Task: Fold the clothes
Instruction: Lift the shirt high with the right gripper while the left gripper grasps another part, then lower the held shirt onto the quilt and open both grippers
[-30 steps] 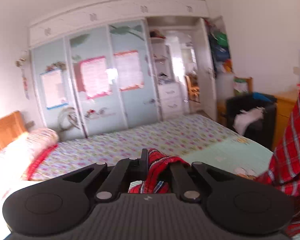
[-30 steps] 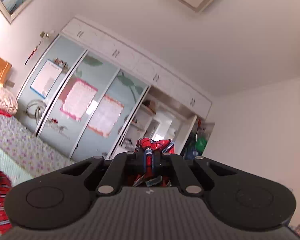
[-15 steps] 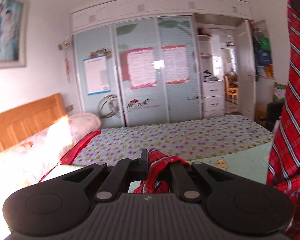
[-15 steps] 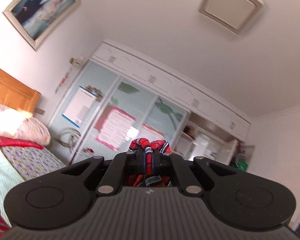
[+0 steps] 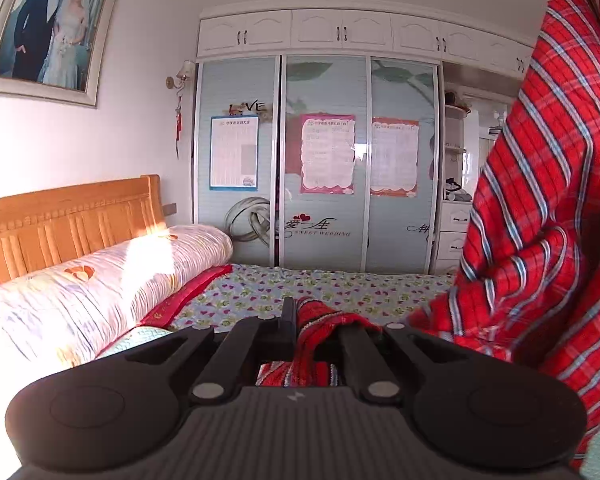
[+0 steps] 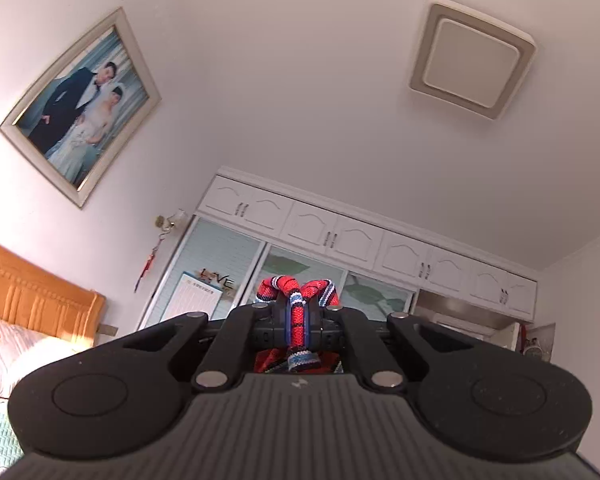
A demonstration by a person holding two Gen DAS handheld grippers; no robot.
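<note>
While a wooden headboard [image 5: 68, 224] and long floral bolster pillow [image 5: 100, 284] fill the left wrist view at 9 o'clock, the red plaid woven garment [image 5: 540, 208] hangs as a wide curtain at 3 o'clock, hiding part of the sliding-door wardrobe [image 5: 320, 160] above the flower-print bed [image 5: 340, 292]. Held nearly level, the left gripper [image 5: 300, 320] has its jaws clenched on a bunched edge of the cloth. Tilted towards the ceiling, the right gripper [image 6: 297, 320] pinches another fold [image 6: 296, 300].
</note>
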